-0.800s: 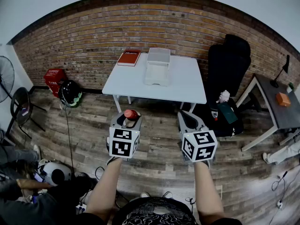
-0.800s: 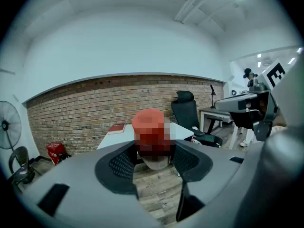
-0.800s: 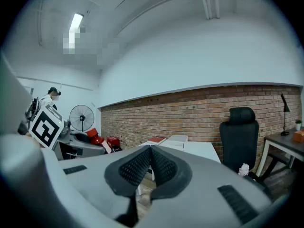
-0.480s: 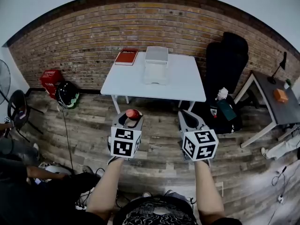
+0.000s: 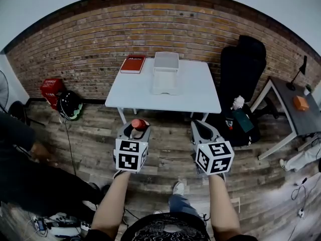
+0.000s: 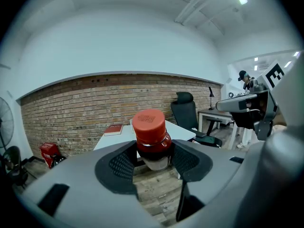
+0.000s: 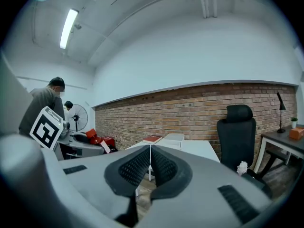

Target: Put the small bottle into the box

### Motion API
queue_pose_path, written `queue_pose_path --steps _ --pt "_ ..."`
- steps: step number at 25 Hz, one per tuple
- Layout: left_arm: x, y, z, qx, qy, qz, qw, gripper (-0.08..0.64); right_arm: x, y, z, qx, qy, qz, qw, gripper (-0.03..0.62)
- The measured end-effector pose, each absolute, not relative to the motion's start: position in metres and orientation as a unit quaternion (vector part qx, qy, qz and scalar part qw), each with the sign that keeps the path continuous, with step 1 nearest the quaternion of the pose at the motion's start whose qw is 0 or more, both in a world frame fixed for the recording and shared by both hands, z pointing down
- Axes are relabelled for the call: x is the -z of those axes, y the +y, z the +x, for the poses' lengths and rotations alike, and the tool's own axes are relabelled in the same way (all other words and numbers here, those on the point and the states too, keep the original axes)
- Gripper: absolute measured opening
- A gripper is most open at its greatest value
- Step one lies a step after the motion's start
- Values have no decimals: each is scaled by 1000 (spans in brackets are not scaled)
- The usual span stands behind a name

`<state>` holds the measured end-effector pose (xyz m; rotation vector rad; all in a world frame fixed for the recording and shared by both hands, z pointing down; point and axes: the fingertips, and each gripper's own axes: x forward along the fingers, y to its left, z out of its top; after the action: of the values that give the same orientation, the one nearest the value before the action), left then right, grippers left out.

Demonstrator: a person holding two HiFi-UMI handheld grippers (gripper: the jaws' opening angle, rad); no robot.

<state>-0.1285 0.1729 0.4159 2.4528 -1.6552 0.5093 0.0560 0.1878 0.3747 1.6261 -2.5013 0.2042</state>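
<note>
My left gripper (image 5: 137, 129) (image 6: 151, 158) is shut on a small bottle (image 6: 152, 139) with a red cap (image 5: 138, 124), held upright over the wooden floor in front of the white table (image 5: 193, 92). The pads press the bottle just below its cap. The white box (image 5: 165, 73) stands open on the table's far middle, its lid raised toward the wall. My right gripper (image 5: 199, 129) (image 7: 150, 163) hangs beside the left one, shut, nothing between its pads. Both grippers are well short of the table.
A red book (image 5: 133, 64) lies at the table's back left corner. A black office chair (image 5: 242, 69) stands right of the table, a grey desk (image 5: 296, 109) further right. A person in dark clothes (image 5: 30, 169) stands at the left; red boxes (image 5: 50, 88) and a helmet (image 5: 69, 105) lie by the brick wall.
Both grippers hold their places, with the bottle still gripped. The person at the left has risen and moved closer. A foot has come into sight at the bottom.
</note>
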Motion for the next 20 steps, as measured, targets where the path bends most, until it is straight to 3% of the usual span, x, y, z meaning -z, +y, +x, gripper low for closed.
queue_pose_path --steps 20 --pt "-426 22 -90 -183 -595 776 100 236 -398 15 104 -101 -863 490 73 21"
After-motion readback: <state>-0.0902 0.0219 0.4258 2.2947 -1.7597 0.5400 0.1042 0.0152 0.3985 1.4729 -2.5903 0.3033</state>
